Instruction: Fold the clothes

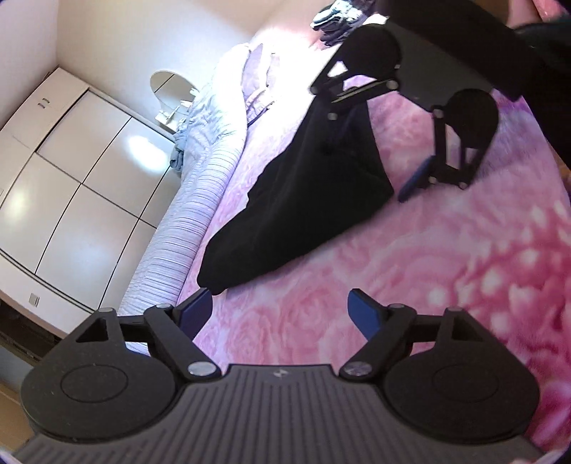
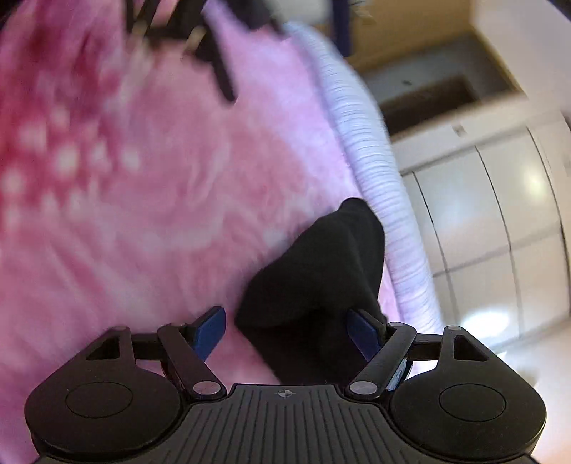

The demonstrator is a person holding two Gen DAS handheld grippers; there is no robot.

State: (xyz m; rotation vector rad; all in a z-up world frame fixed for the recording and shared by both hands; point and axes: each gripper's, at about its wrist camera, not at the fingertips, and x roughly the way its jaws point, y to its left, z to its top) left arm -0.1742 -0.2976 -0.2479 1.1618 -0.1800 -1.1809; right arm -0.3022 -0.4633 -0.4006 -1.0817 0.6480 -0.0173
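Observation:
A black garment (image 1: 303, 192) lies bunched in a long strip on the pink floral bed cover (image 1: 428, 285). In the left wrist view my left gripper (image 1: 282, 310) stands open just short of the garment's near end, nothing between its blue pads. My right gripper (image 1: 371, 160) straddles the far part of the garment, with one blue pad (image 1: 414, 178) on the cover beside it and the other hidden by cloth. In the blurred right wrist view that gripper (image 2: 287, 330) is open, with the black garment (image 2: 321, 271) lying between its fingers, closer to the right pad.
The striped bed edge (image 1: 189, 228) runs along the left, with a white wardrobe (image 1: 71, 185) beyond it. Crumpled lilac bedding (image 1: 249, 82) and a pile of dark clothes (image 1: 335, 21) lie at the far end. A round white piece of furniture (image 1: 171, 85) stands by the wall.

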